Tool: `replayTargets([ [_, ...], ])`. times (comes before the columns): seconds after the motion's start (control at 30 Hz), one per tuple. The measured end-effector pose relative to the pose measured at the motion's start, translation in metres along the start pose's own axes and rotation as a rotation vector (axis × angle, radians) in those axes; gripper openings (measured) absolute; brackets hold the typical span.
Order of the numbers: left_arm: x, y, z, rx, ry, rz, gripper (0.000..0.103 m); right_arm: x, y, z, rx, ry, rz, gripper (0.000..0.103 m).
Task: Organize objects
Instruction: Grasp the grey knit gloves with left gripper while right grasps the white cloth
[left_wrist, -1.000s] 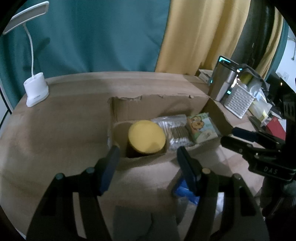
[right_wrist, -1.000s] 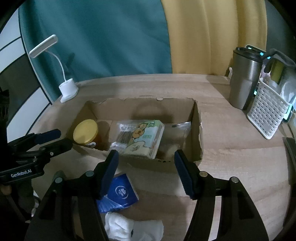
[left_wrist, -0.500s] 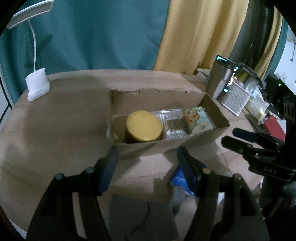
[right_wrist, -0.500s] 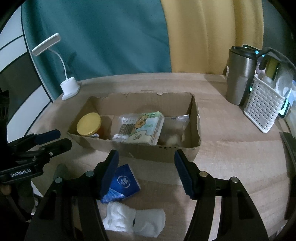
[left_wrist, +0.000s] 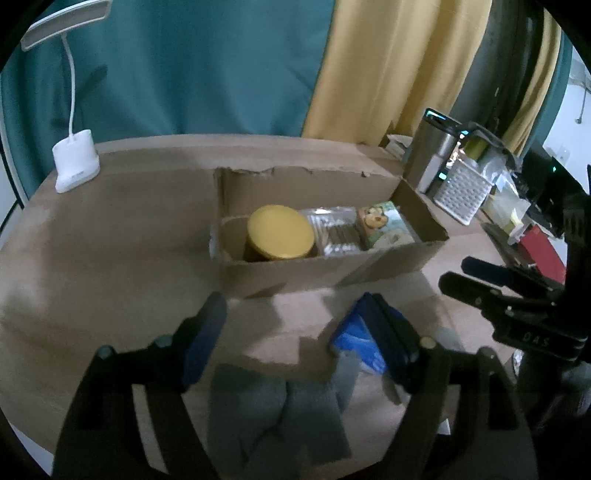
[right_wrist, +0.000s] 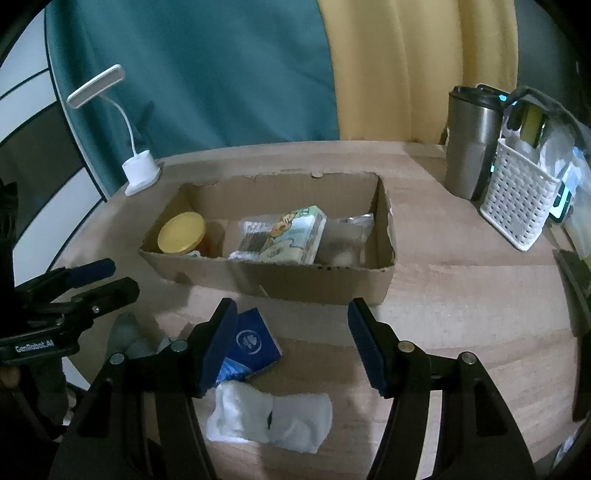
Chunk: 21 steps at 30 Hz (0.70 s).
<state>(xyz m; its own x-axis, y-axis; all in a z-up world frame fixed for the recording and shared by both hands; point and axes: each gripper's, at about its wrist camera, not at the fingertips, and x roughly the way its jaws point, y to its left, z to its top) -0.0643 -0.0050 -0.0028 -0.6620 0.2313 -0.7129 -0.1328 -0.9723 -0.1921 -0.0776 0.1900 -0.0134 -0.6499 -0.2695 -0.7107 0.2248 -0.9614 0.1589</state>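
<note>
Cardboard box (right_wrist: 317, 286) sits on the wooden table (right_wrist: 461, 295) just ahead of both pairs of fingertips, holding a yellow-lidded jar (right_wrist: 181, 233), a cartoon-printed pack (right_wrist: 291, 236) and a clear bag (right_wrist: 347, 240). Right gripper (right_wrist: 291, 341) has its fingers spread wide with nothing between them; a blue packet (right_wrist: 253, 343) lies by its left finger and a white sock (right_wrist: 273, 415) below. Left gripper (left_wrist: 295, 332) is likewise spread and empty, above a grey sock (left_wrist: 273, 410)
</note>
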Motion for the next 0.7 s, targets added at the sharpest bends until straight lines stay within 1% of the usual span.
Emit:
replayTargets([
  [0.7,-0.003,0.001,-0.028,0.014,0.034,-0.003,0.079,0.0,0.001,-0.027,0.016,0.025,0.004,0.066],
])
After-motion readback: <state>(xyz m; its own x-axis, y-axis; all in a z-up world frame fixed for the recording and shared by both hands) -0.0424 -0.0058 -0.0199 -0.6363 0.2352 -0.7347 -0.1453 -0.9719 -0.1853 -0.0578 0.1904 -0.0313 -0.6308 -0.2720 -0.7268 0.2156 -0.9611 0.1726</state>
